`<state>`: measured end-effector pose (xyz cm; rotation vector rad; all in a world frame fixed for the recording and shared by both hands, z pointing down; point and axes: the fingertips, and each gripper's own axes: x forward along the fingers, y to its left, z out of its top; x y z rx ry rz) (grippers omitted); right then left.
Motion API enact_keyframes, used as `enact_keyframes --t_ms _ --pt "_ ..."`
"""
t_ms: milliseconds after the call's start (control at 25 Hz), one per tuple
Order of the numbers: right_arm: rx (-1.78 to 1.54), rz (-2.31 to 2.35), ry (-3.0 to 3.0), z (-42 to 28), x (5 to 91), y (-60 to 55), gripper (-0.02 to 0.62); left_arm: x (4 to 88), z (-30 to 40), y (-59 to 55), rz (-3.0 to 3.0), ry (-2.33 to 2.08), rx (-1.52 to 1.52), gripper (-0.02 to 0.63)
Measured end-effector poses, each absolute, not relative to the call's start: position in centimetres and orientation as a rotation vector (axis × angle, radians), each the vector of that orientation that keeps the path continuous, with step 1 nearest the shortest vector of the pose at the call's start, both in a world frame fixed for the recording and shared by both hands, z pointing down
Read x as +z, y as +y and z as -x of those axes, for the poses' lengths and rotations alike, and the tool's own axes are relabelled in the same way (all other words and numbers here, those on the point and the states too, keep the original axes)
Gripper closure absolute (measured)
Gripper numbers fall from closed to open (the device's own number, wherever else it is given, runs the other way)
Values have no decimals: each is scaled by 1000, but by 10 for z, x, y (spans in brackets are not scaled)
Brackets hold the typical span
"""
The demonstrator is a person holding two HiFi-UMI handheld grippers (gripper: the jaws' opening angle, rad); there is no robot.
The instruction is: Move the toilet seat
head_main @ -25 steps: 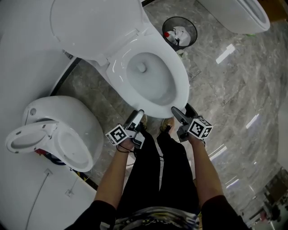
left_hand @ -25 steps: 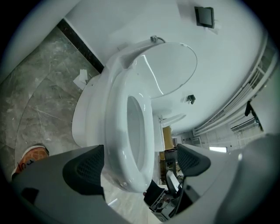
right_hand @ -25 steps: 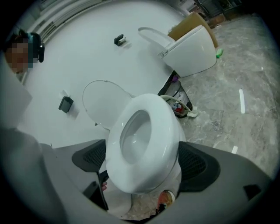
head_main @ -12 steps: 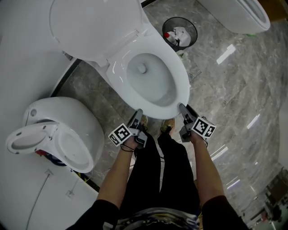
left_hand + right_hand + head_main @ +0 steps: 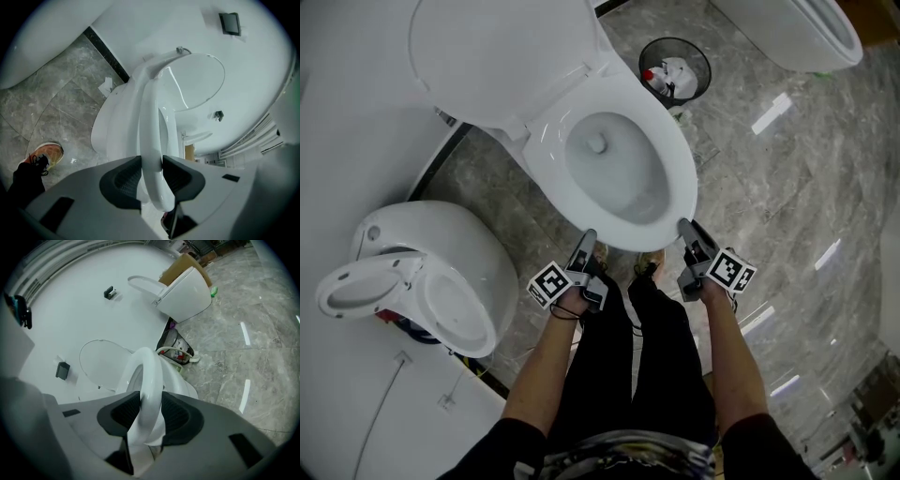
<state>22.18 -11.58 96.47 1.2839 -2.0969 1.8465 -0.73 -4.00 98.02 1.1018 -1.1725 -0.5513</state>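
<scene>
The white toilet seat [image 5: 679,178] lies down on the bowl, and its lid [image 5: 497,52] stands raised behind it. My left gripper [image 5: 587,236] is at the seat's front left edge and my right gripper [image 5: 684,226] at its front right edge. In the left gripper view the seat rim [image 5: 153,112] runs between the black pads [image 5: 125,177] of the left gripper [image 5: 151,174], which touch it on both sides as the jaws are closing. In the right gripper view the rim [image 5: 151,373] sits the same way in the right gripper [image 5: 151,414], also closing.
A black waste bin [image 5: 674,66] with rubbish stands behind the bowl on the marble floor. A second toilet [image 5: 431,272] sits at the left and a third [image 5: 797,28] at the top right. The person's legs and shoes [image 5: 649,264] are just below the bowl's front.
Both grippers have moved up to the front rim of the seat and their jaws have come together round it. The seat's front edge looks slightly shifted.
</scene>
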Motion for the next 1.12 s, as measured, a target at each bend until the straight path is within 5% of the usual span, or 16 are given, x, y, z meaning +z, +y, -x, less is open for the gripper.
enact_keyframes --t_ms 1120 --pt "1835 -961 -2309 -161 735 -162 454 768 -21 -57 -1101 -1156 -756 454"
